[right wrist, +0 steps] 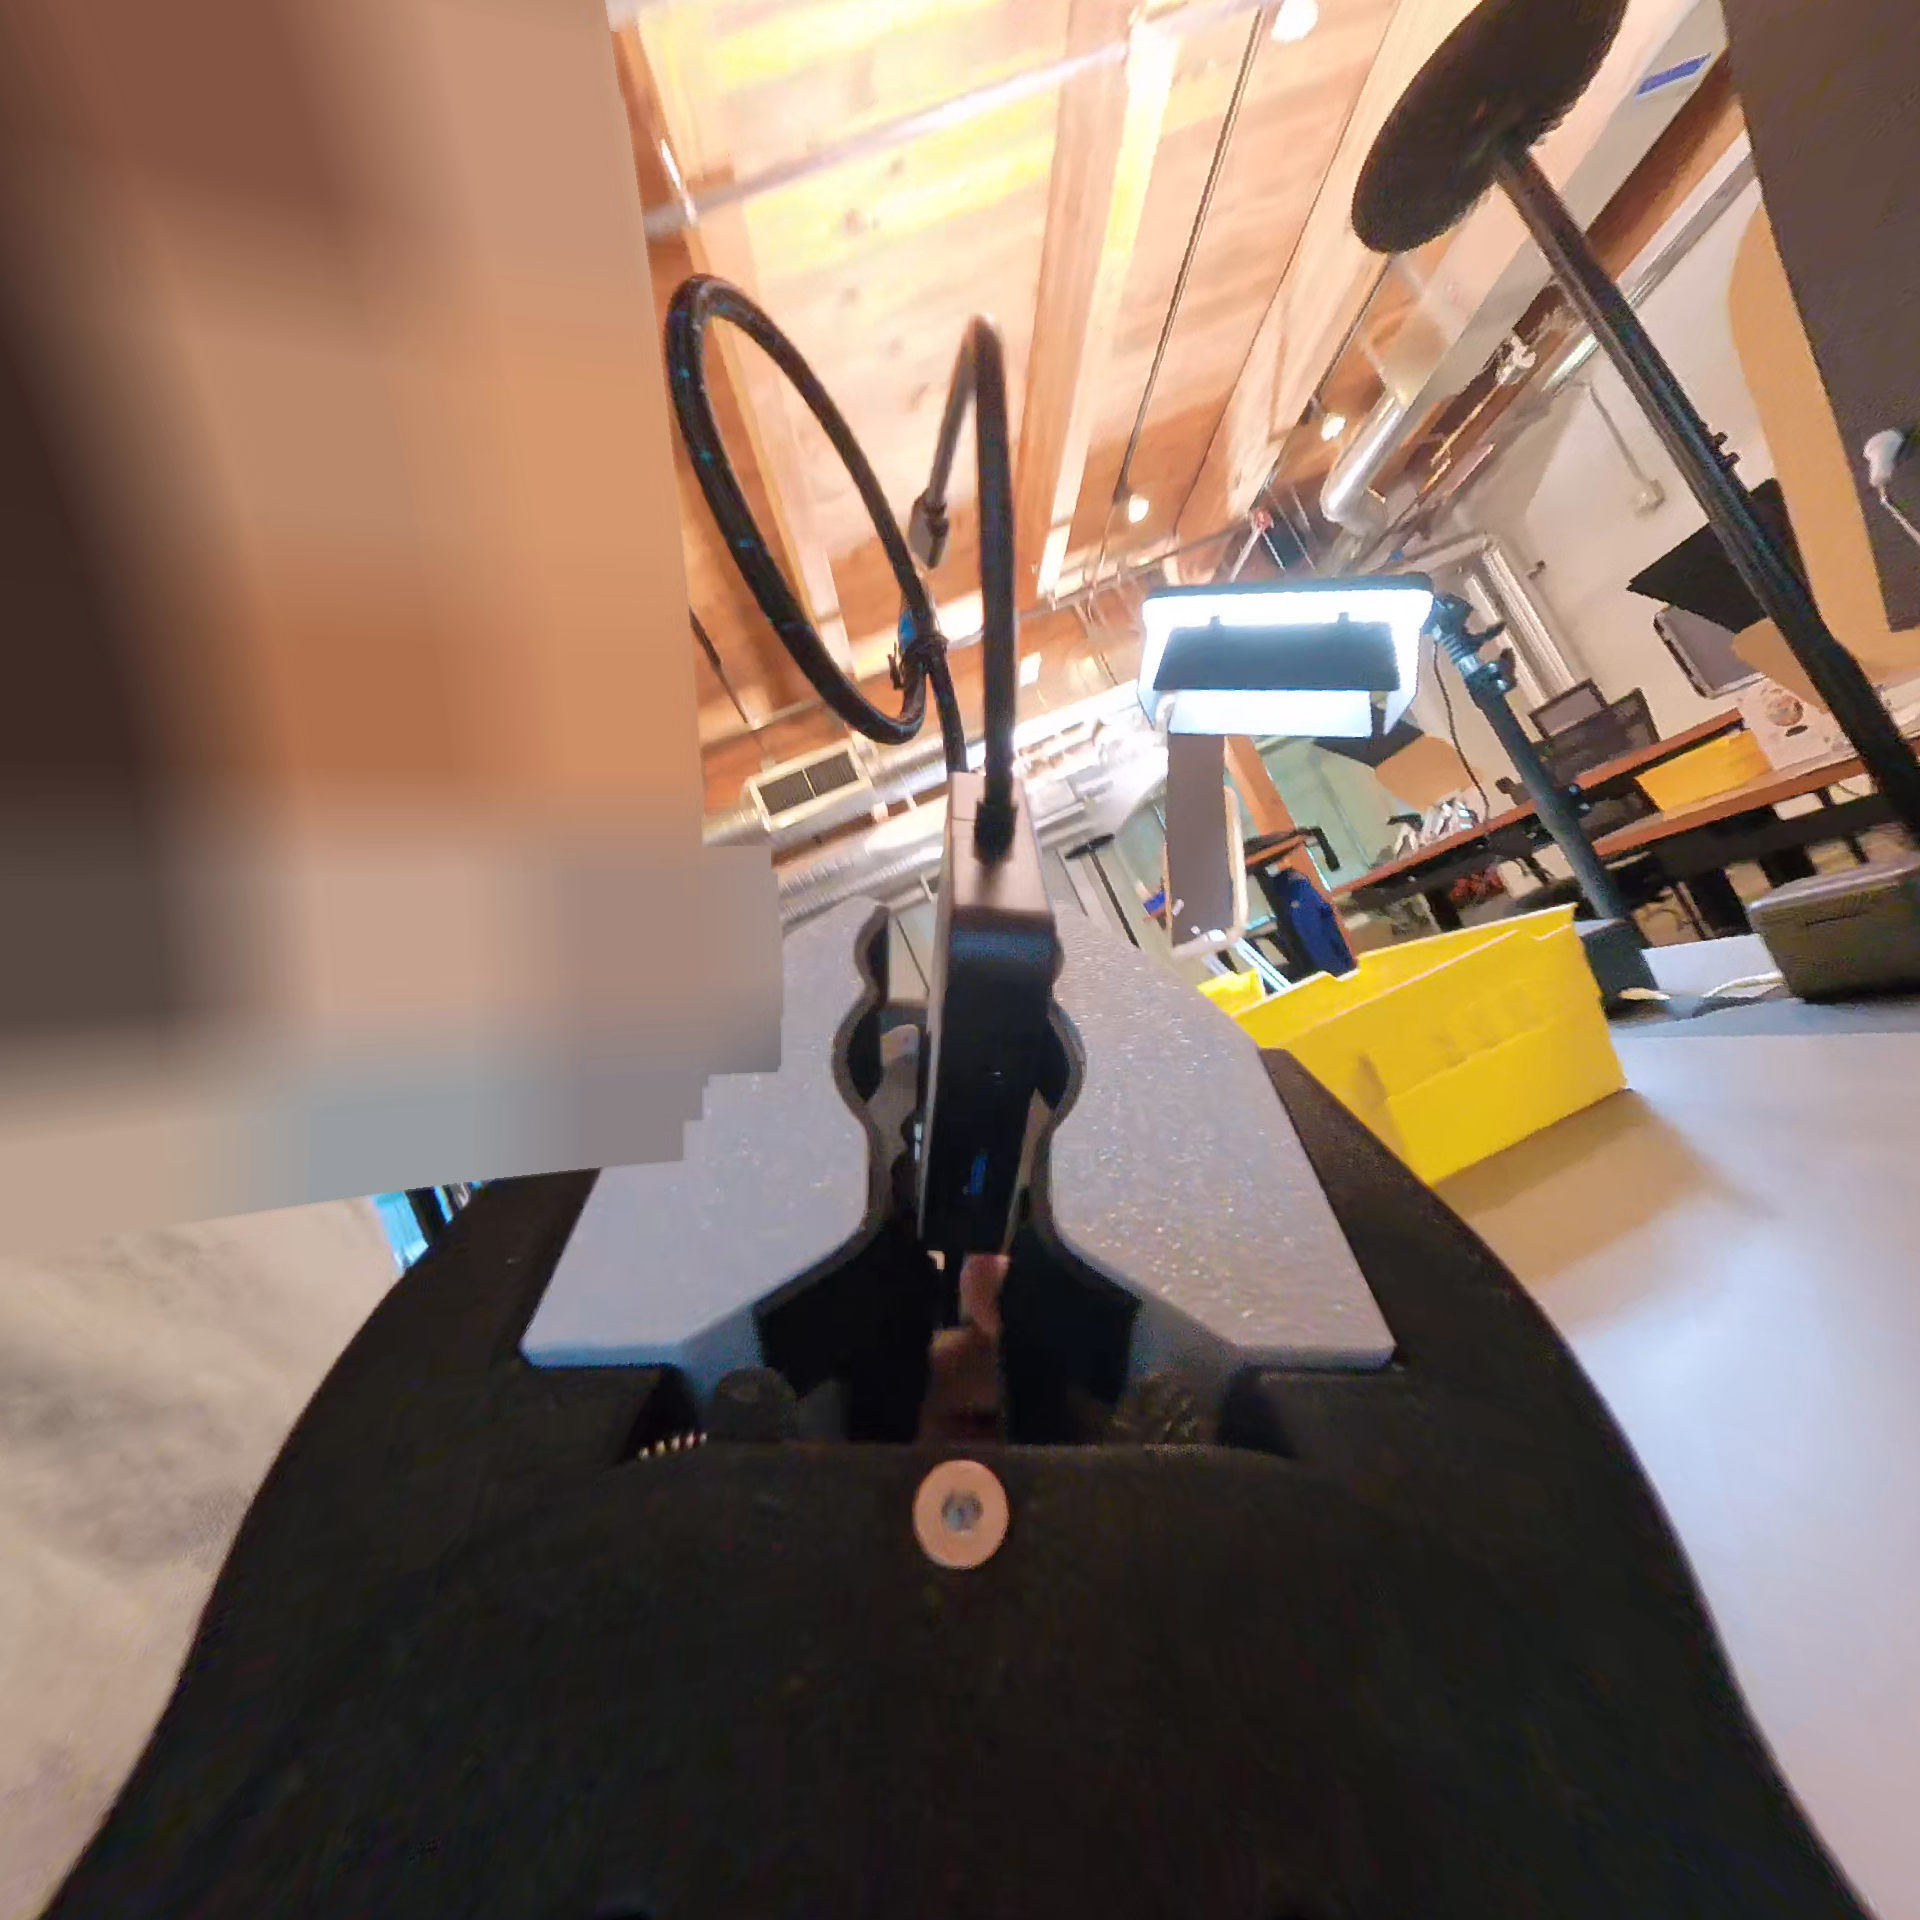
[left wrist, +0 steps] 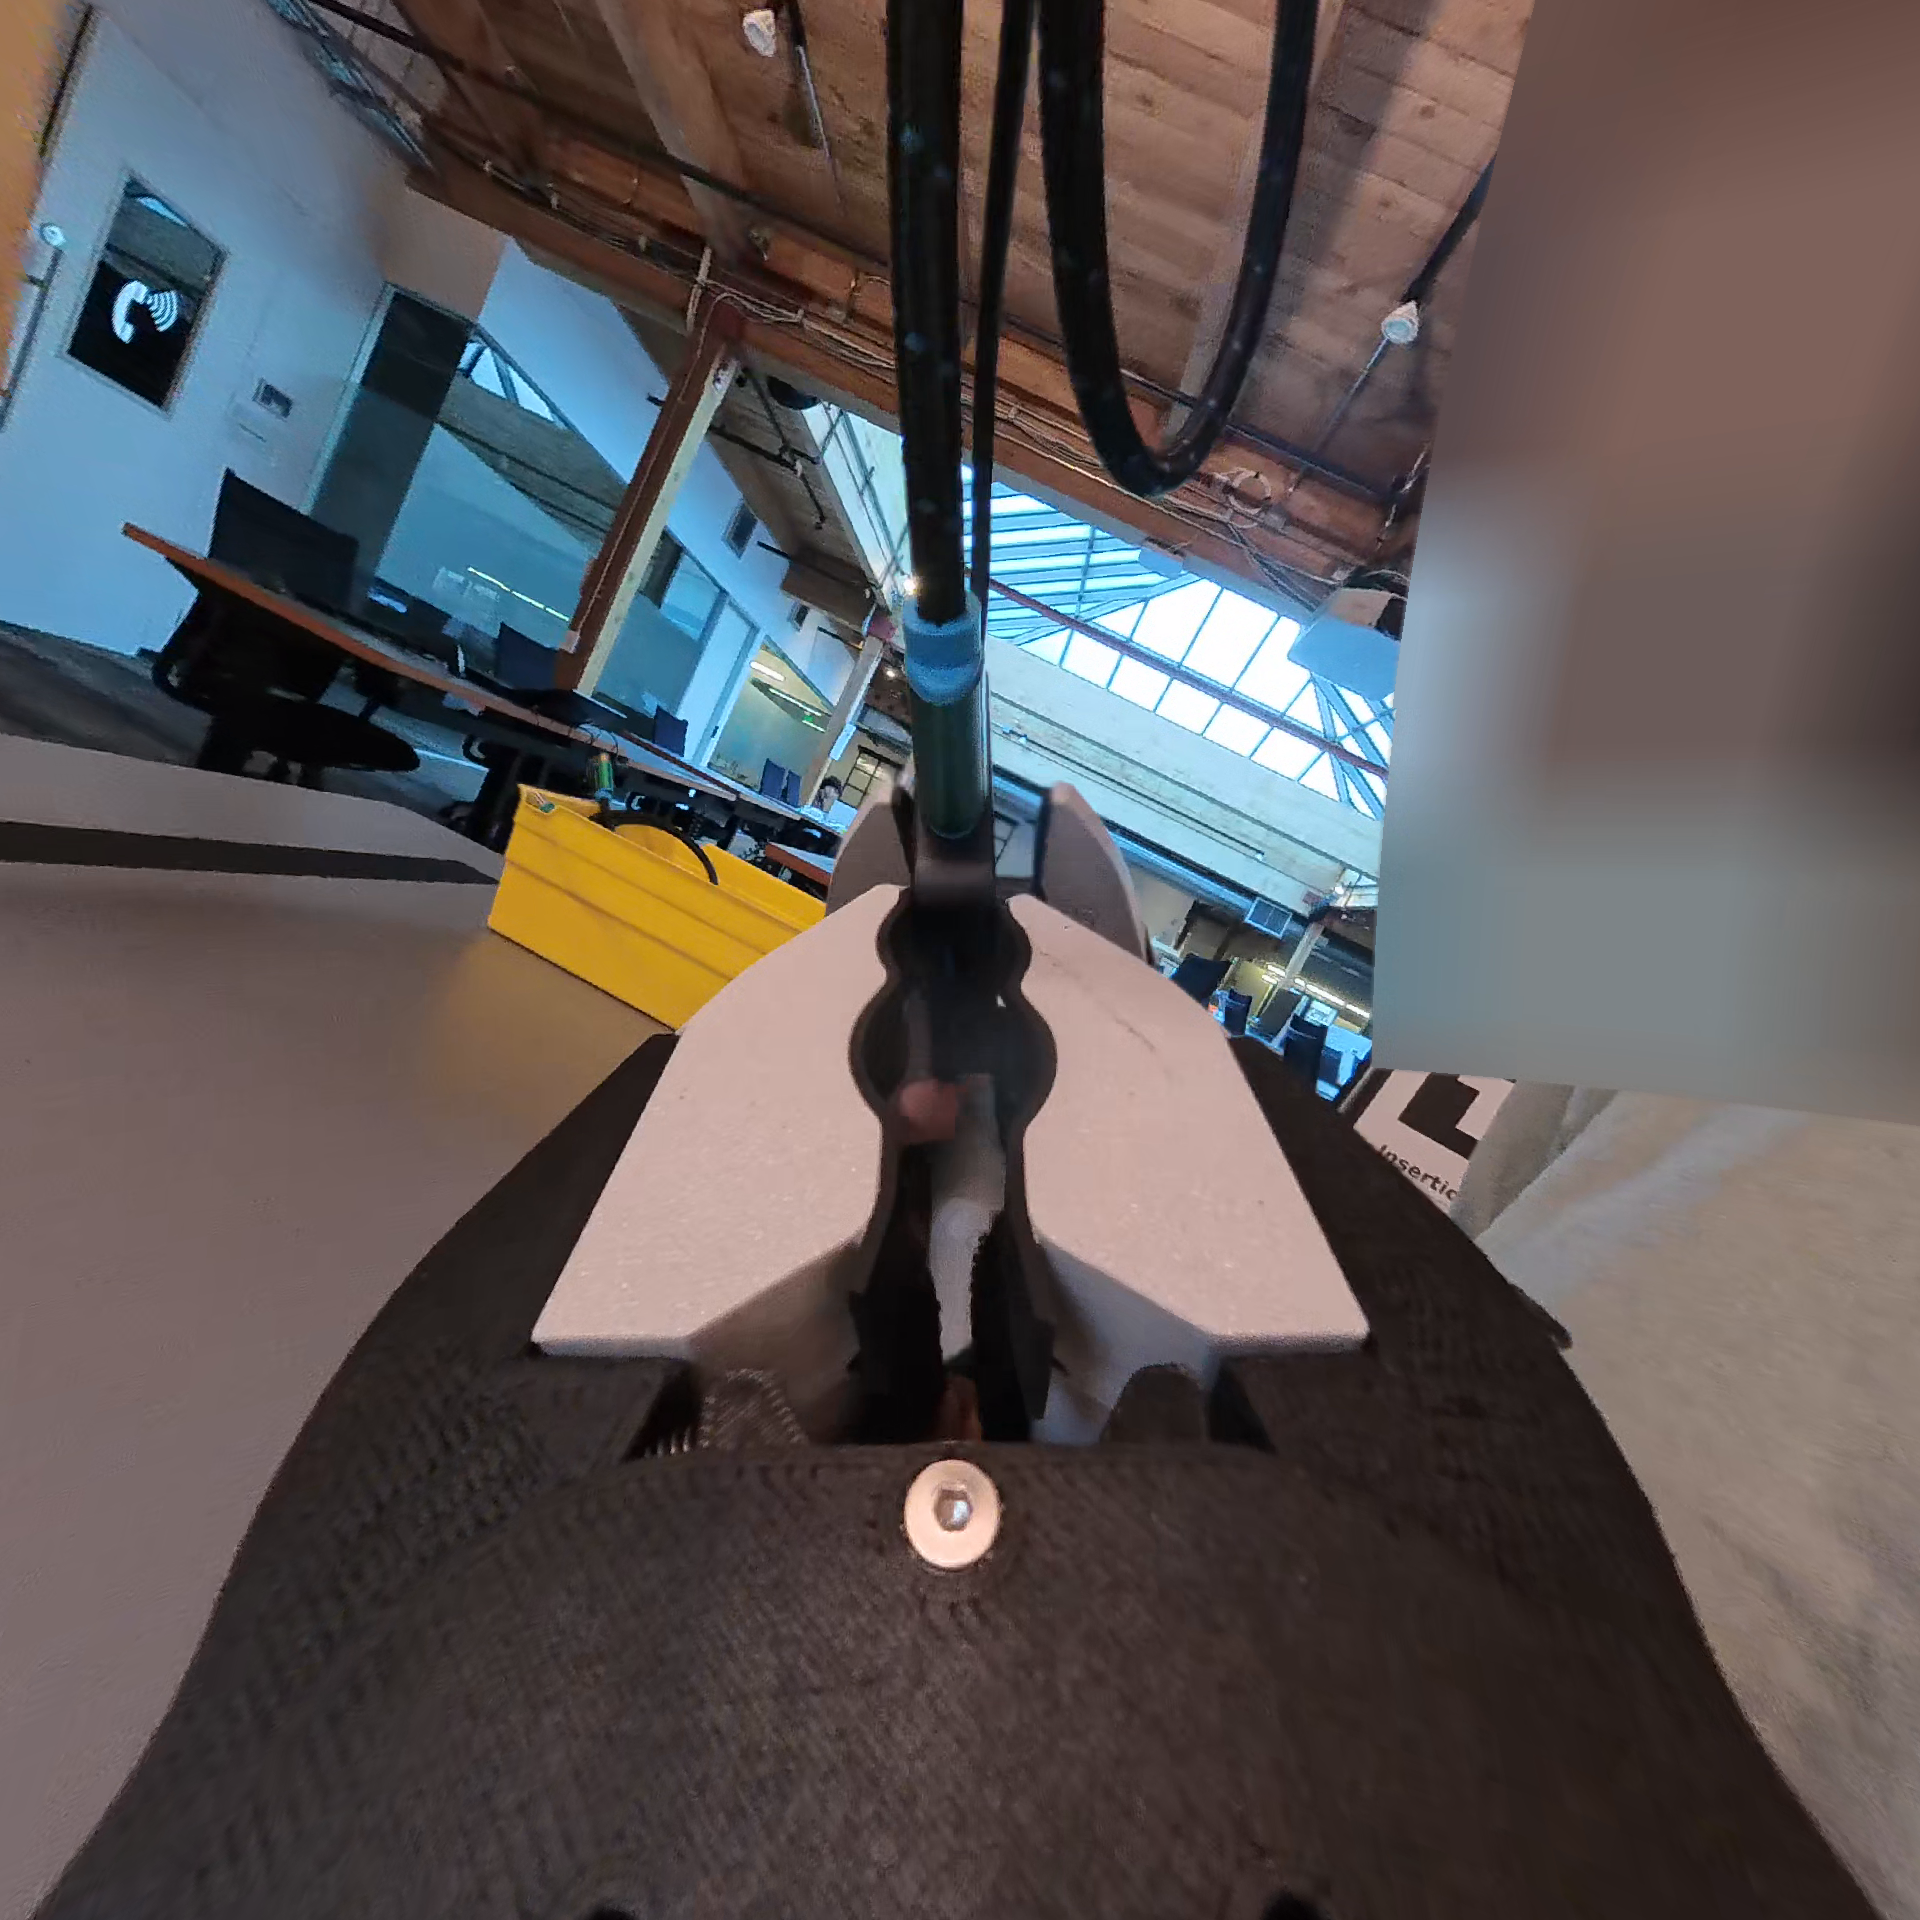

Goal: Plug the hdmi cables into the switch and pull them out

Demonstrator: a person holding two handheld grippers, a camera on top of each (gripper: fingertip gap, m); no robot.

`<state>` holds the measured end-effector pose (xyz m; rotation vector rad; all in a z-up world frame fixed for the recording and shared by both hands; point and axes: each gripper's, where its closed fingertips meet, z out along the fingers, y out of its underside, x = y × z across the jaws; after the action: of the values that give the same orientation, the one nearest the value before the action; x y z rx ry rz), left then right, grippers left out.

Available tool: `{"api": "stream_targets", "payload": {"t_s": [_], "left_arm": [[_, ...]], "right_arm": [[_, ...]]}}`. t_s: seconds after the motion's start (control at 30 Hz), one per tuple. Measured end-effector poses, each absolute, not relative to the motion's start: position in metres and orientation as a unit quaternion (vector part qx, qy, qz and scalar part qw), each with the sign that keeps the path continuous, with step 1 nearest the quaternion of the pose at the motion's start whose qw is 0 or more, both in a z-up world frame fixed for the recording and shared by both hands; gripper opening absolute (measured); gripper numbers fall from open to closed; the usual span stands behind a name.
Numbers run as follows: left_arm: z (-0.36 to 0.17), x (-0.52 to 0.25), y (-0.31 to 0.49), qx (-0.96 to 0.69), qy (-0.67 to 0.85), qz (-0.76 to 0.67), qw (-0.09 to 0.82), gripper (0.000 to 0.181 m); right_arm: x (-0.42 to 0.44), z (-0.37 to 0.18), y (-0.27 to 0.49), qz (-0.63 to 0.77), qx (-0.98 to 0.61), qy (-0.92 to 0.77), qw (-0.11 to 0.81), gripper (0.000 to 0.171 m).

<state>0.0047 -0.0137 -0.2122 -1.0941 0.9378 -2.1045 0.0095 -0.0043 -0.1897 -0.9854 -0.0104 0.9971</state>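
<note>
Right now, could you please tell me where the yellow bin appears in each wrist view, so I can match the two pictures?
Left wrist view: the yellow bin sits left of centre on the grey table, just left of the left tool.
Right wrist view: it sits at right, mid-height, beyond the right tool.
Shared landmark: the looped black cable overhead.

HDMI cable (left wrist: 930, 312) running off top edge in left wrist view, its plug end buried between fingers, switch (right wrist: 992, 997) lower half hidden in jaws centre frame, ports not visible, yellow bin (right wrist: 1455, 1029) contents unclear, poss. empty
</note>
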Motion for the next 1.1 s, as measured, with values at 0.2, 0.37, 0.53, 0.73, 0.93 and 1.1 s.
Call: {"api": "stream_targets", "payload": {"t_s": [0.2, 0.37, 0.53, 0.73, 0.93, 1.1], "left_arm": [[-0.212, -0.004, -0.012, -0.407, 0.412, -0.771, 0.267, 0.014], [-0.234, 0.002, 0.006, -0.453, 0.478, -0.672, 0.339, 0.044], [-0.258, -0.008, 0.026, -0.474, 0.493, -0.613, 0.396, 0.051], [-0.244, -0.02, 0.04, -0.464, 0.426, -0.652, 0.421, 0.048], [-0.242, -0.022, 0.047, -0.472, 0.401, -0.665, 0.418, 0.048], [-0.244, -0.021, 0.047, -0.475, 0.405, -0.66, 0.419, 0.047]], "right_arm": [[0.007, -0.197, -0.008, 0.435, -0.507, -0.063, 0.741, 0.014], [0.043, -0.169, -0.025, 0.388, -0.446, -0.028, 0.806, 0.015], [0.125, -0.127, -0.069, 0.192, -0.429, 0.003, 0.883, 0.016], [0.228, -0.076, -0.152, -0.094, -0.395, 0.078, 0.91, 0.014], [0.332, -0.1, -0.211, -0.361, -0.426, 0.185, 0.808, 0.014], [0.394, -0.145, -0.212, -0.485, -0.498, 0.19, 0.693, 0.014]]}}
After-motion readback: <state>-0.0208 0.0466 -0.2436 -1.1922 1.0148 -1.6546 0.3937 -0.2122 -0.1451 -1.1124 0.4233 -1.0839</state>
